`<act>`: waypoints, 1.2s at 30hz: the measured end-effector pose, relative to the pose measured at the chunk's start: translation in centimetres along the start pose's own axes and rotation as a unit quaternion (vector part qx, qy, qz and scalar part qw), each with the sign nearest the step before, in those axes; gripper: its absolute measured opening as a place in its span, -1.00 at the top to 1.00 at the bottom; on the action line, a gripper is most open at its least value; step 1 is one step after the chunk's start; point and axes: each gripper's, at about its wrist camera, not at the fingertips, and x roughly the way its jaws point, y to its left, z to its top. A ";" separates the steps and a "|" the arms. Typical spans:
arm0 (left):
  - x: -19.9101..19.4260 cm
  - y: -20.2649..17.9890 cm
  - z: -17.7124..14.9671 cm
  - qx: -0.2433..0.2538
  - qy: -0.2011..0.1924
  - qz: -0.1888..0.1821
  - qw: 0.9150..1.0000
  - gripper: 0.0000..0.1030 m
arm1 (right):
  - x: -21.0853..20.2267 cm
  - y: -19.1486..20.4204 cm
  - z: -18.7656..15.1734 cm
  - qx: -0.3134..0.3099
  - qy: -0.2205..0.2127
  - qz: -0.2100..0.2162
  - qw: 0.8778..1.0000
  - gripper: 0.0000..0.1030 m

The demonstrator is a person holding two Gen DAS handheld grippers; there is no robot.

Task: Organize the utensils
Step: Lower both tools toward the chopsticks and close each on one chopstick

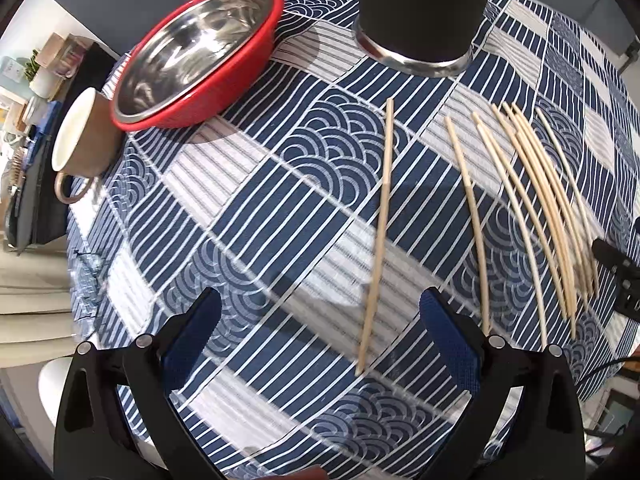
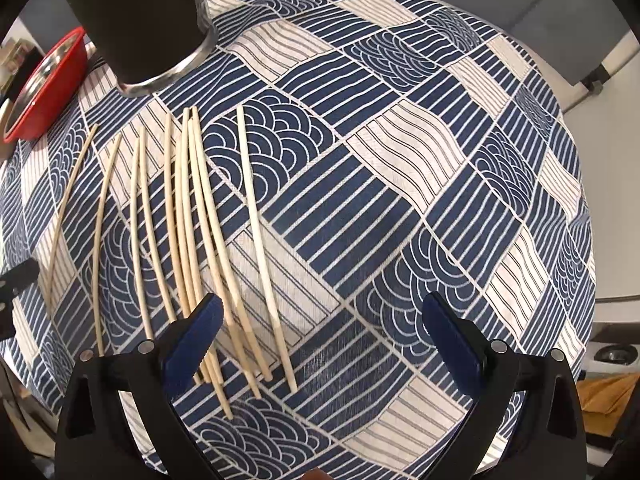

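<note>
Wooden chopsticks [image 2: 188,236] lie loose on the patterned cloth of the counter [image 2: 400,184], roughly parallel, their far tips towards the dark cylindrical holder [image 2: 136,20] with the metal base band; one lone chopstick [image 1: 380,236] lies apart from the cluster, on its left, and runs between the fingers of the left tongs [image 1: 320,332]; the left tongs stand wide and hold nothing; the right tongs [image 2: 320,336] likewise stand wide and empty, their left finger [image 2: 192,340] over the near ends of the middle sticks of the cluster, whether touching cannot be told; beyond, at the left, a steel bowl nested in a red bowl [image 1: 200,52] and a tan mug [image 1: 84,136] stand near the counter edge. Judged risks: a stick is thin and round, so closing tongs may roll it aside or pinch it off-centre and let it pivot; in the crowded cluster a closing finger may catch two sticks or scatter neighbours; a stick held far from its middle may droop and miss the mouth of the holder; a hard knock could tip the holder.
</note>
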 end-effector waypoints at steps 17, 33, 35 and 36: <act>4.8 0.7 3.2 -0.014 0.005 -0.017 1.000 -0.91 | 3.7 -2.6 2.4 -0.001 0.008 0.017 1.000 -0.85; 6.6 3.4 1.1 -0.037 -0.038 -0.063 0.997 -0.92 | 4.6 -5.1 1.0 0.025 -0.025 0.051 0.998 -0.88; 6.5 3.3 0.7 -0.039 -0.035 -0.064 0.997 -0.92 | 4.1 -4.2 0.4 0.024 -0.030 0.050 0.998 -0.87; 6.5 3.3 0.6 -0.039 -0.034 -0.064 0.997 -0.92 | 3.6 -3.9 -0.4 0.023 -0.031 0.049 0.998 -0.87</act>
